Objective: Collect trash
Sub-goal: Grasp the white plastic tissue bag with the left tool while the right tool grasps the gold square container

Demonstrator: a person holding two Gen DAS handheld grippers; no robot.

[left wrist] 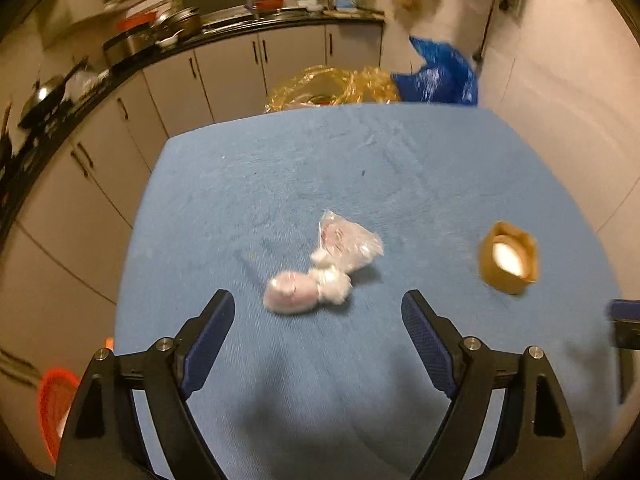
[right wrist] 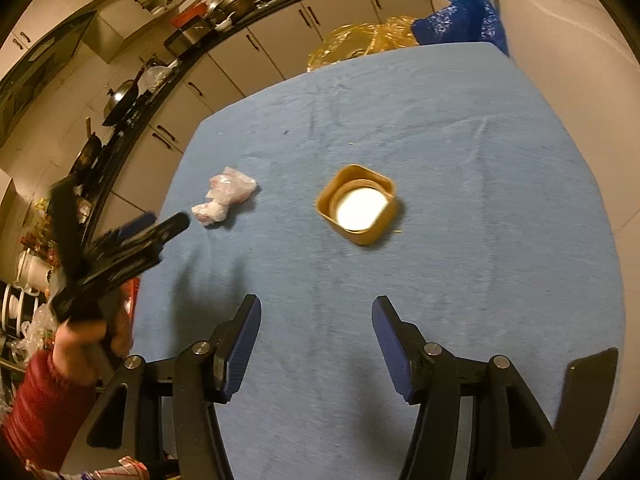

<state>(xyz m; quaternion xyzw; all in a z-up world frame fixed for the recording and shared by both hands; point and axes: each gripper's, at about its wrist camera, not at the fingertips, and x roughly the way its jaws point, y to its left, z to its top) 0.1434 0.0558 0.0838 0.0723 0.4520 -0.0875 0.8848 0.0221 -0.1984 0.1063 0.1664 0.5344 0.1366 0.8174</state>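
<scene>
Trash (left wrist: 320, 268) (crumpled clear-pink wrap, knotted) and tan cup (right wrist: 357, 204) lie on the blue worktop (right wrist: 460, 160); both hand-held grippers (left wrist: 318, 312) (right wrist: 316, 316) spread, empty.

We see a table (left wrist: 280, 184) covered in a plain light-blue cloth, faintly streaked, and on it a crumpled wrapper (left wrist: 320, 268) of clear plastic tinged pink and white, with a tan, square-sided cup (right wrist: 356, 204) beside it whose inside shows bright white. Beyond the table's far edge we note a glossy amber-yellow bag (left wrist: 332, 88) and a deep blue bag (left wrist: 444, 76), against cream cabinet doors (left wrist: 228, 76) with dark handles under a black counter. Both grippers are black with dark-blue ribbed pads (left wrist: 424, 344), and left of the table we see a red sleeve (right wrist: 36, 404) and an orange mesh basket (left wrist: 54, 404).
</scene>
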